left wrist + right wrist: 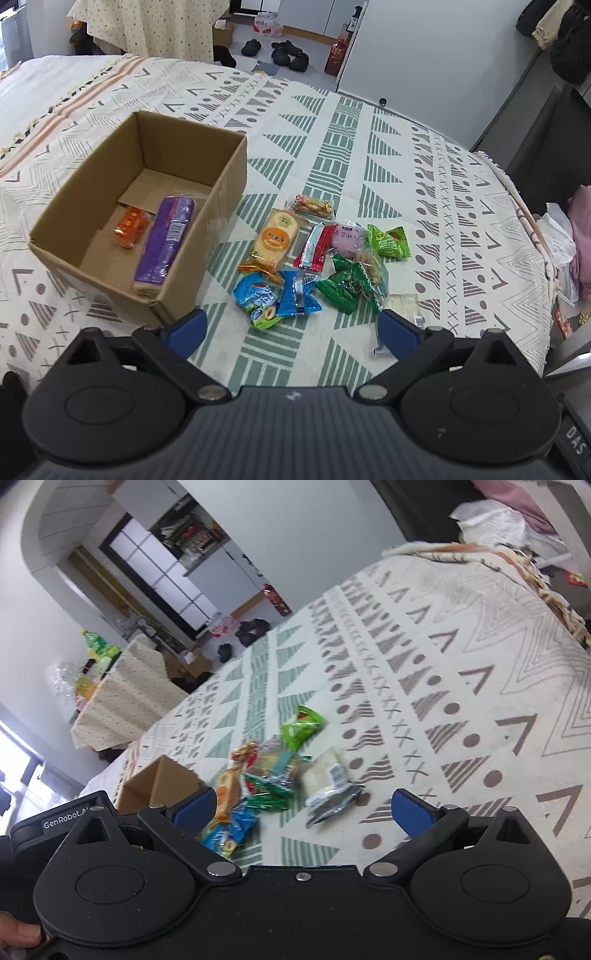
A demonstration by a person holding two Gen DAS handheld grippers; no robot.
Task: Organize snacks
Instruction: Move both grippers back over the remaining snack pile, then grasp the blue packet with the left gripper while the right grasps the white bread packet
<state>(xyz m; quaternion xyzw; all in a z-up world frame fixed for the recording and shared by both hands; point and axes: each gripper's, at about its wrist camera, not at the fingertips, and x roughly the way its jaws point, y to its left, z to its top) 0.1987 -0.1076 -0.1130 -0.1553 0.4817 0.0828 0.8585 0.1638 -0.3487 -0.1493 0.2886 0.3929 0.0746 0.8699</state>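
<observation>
- Left of the snack pile (314, 254), the cardboard box (207, 218) sits open on the patterned cloth (369, 155); a purple pack (166, 240) and a small orange packet (131, 225) lie inside it.
- Just right of the box lies an orange-labelled cracker pack (275, 238), then a blue packet (269, 299), dark green packets (347, 288) and a bright green one (388, 242).
- My left claw (291, 326) hangs spread wide above the pile, holding nothing.
- My right claw (314, 808) is spread too, empty, with a clear-wrapped white packet (328, 779) between its tips on the cloth.
</observation>
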